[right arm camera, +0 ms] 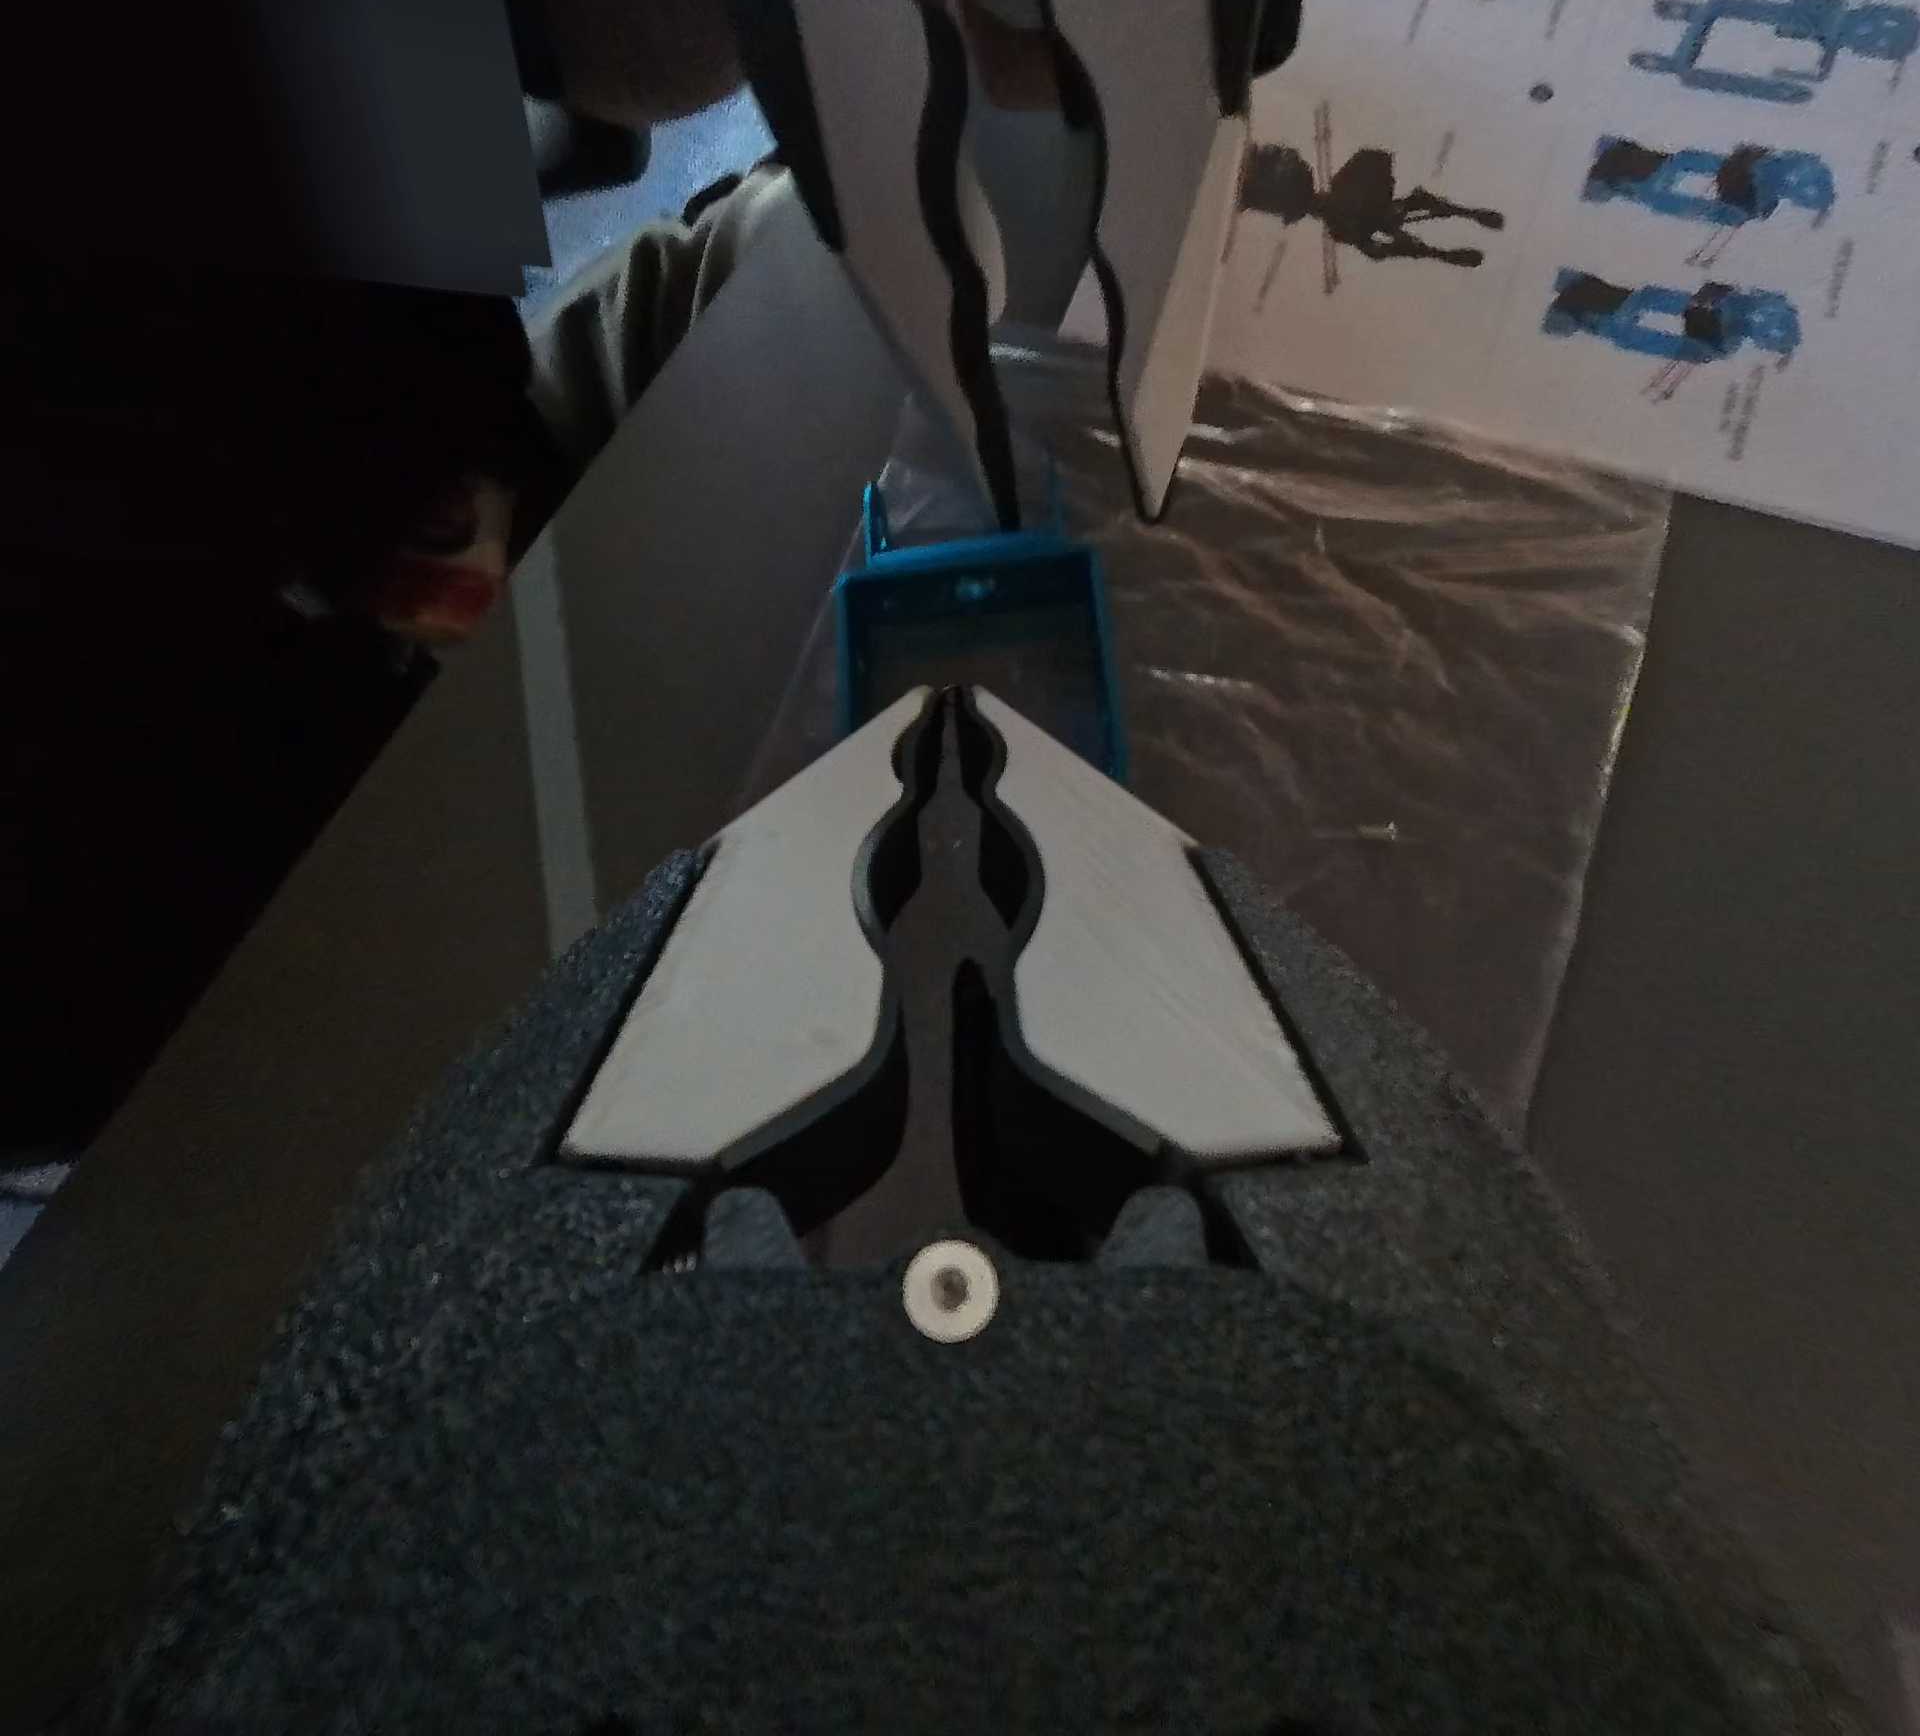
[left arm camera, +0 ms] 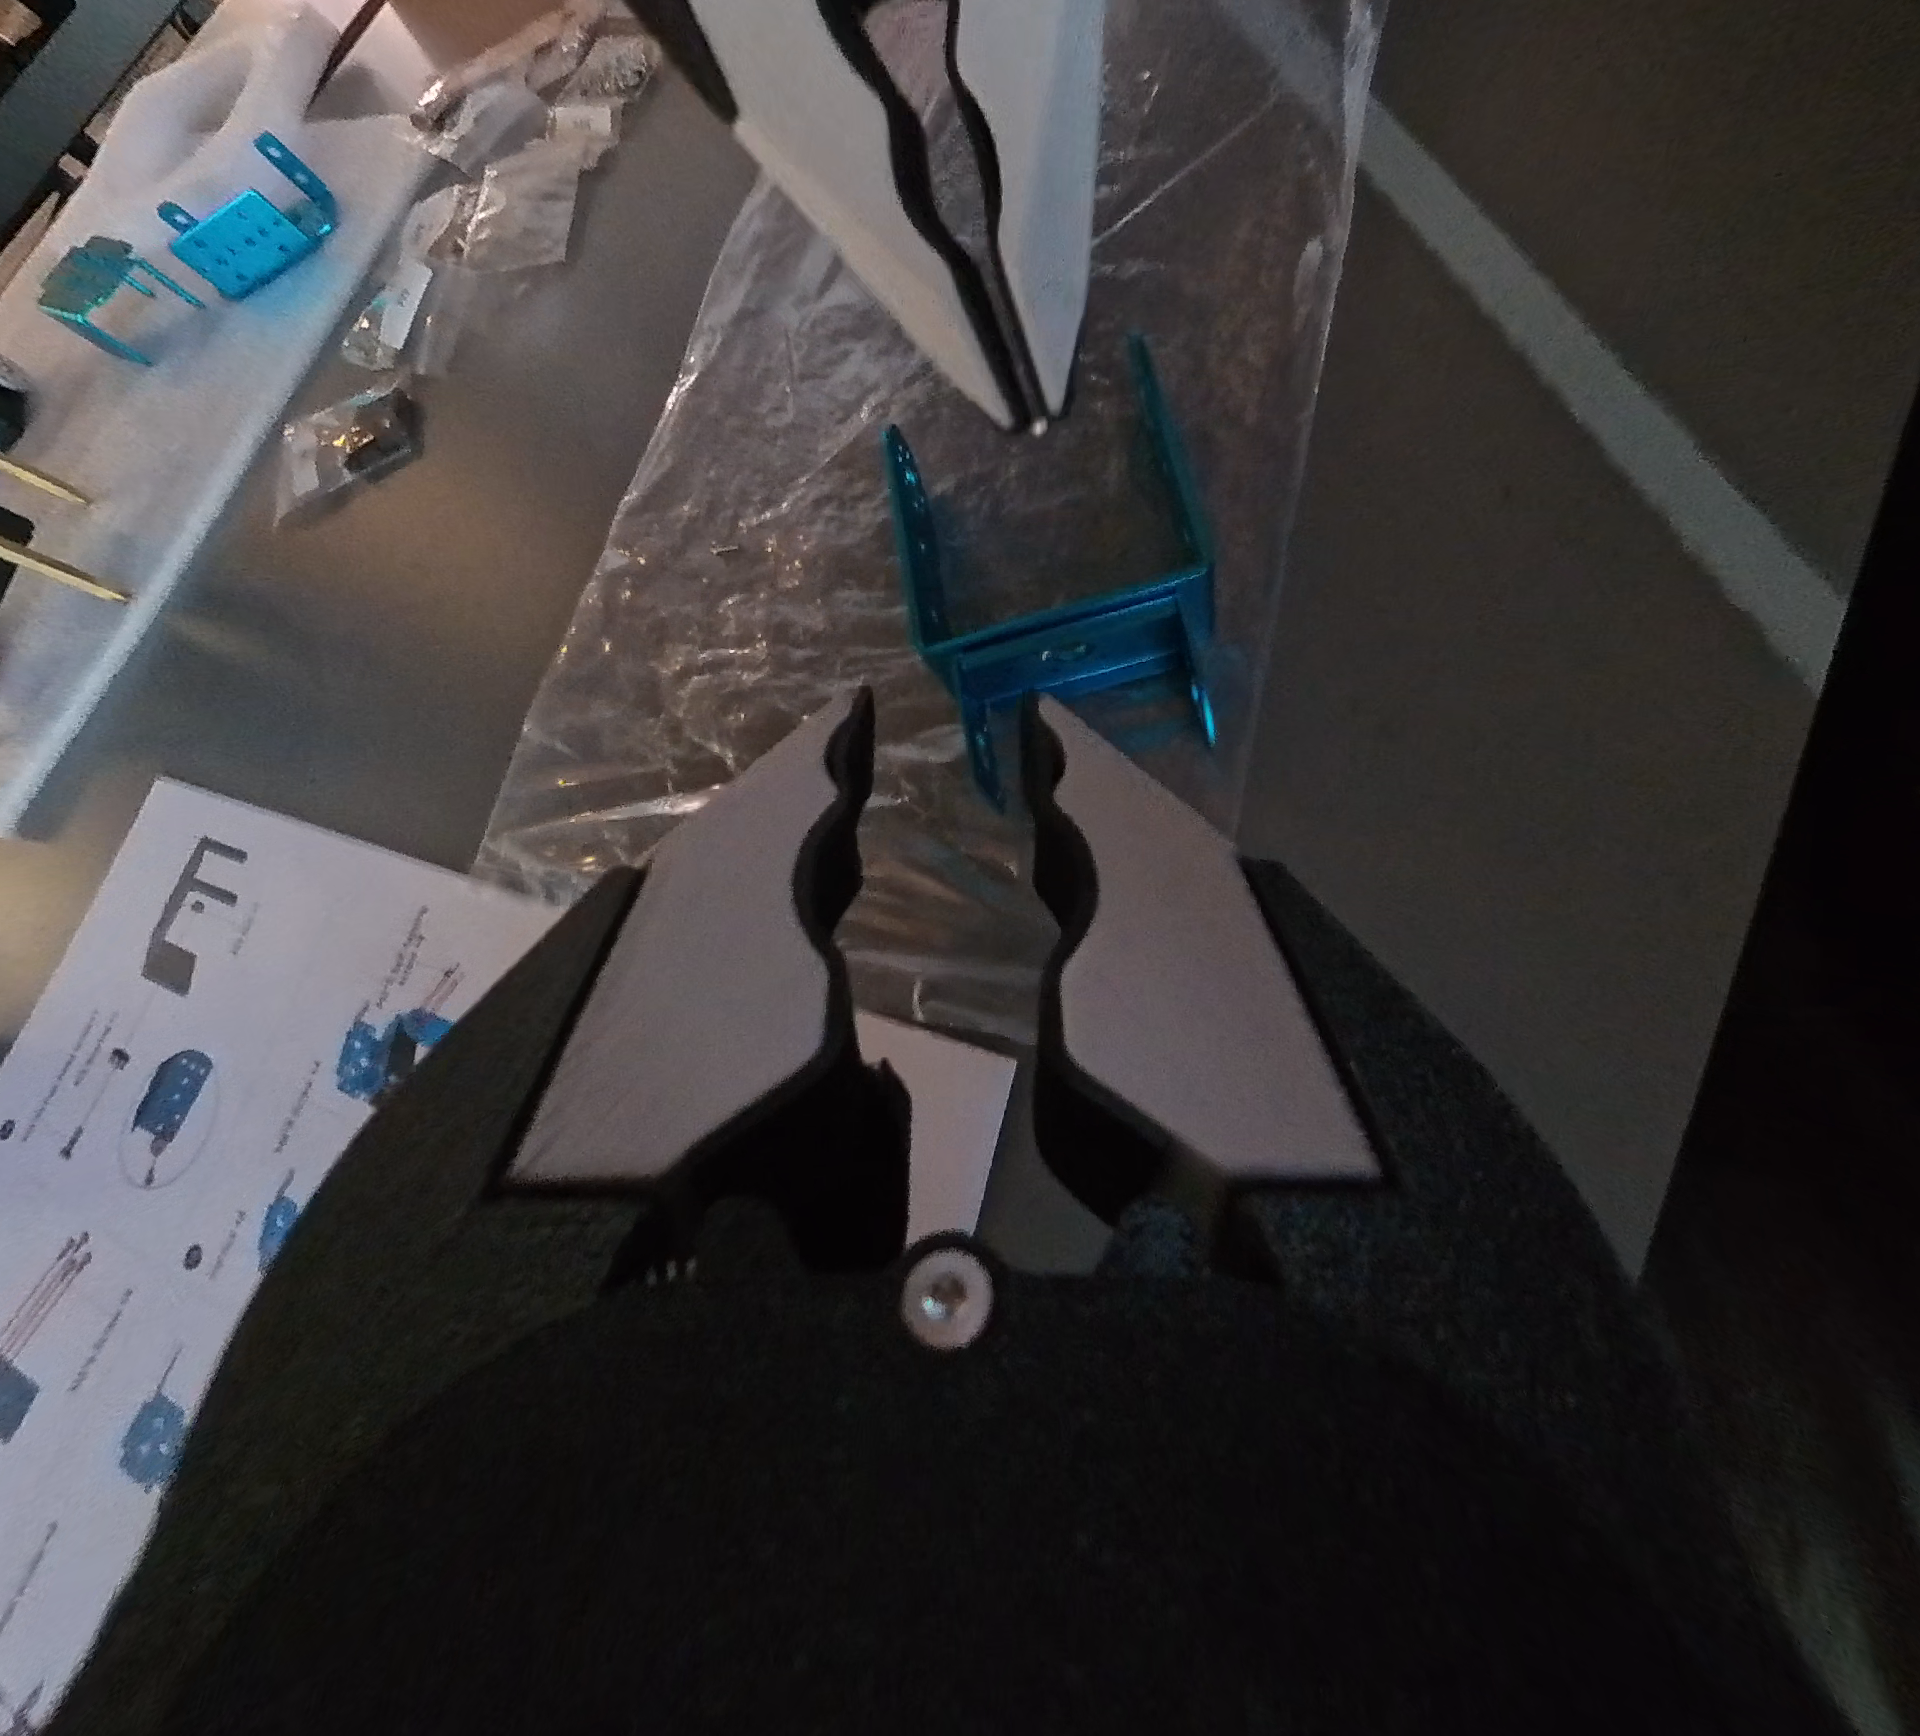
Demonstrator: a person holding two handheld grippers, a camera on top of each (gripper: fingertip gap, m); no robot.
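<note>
Left claw (left arm camera: 948, 730) apart, just beside blue H-shaped bracket (left arm camera: 1070, 637) on plastic sheet (left arm camera: 727, 606); right claw (right arm camera: 951, 697) together, pinching small silver pin (left arm camera: 1040, 428) above bracket.

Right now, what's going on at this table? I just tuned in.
Two hand-held grippers face each other over a blue perforated metal bracket frame lying on a crinkled clear plastic sheet. The left hand-held gripper is open, its tips at the frame's near end. The right hand-held gripper is shut, pinching what looks like a tiny silver screw just above the frame. A white printed instruction sheet lies beside them.
</note>
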